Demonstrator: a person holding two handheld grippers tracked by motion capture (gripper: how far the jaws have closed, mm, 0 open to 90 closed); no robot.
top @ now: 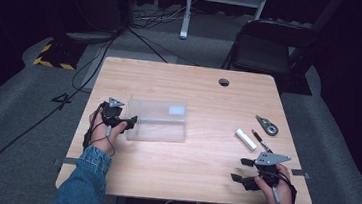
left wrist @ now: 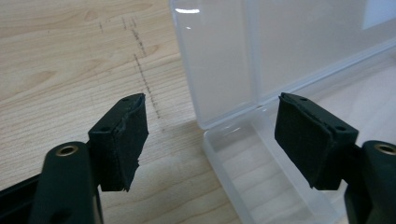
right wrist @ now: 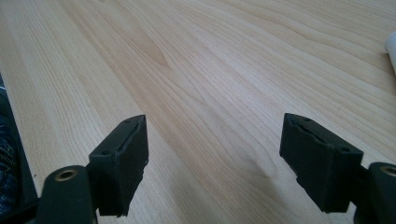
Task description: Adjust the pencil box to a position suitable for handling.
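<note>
A clear plastic box (top: 157, 121) lies open on the wooden table (top: 195, 93), its lid (left wrist: 280, 46) folded back flat. My left gripper (top: 130, 124) is at the box's left end, jaws open. In the left gripper view (left wrist: 212, 100) the near corner of the box tray (left wrist: 243, 158) lies between the two pads (left wrist: 123, 140), which do not touch it. My right gripper (top: 240, 169) hovers open near the table's front right, with bare wood between its jaws (right wrist: 215, 120).
At the right of the table lie a white stick-shaped block (top: 245, 139), a dark pen (top: 261, 140) and a grey-green tape dispenser (top: 267, 125). A round cable hole (top: 224, 82) sits near the far edge. A folding chair (top: 270, 45) stands beyond the table.
</note>
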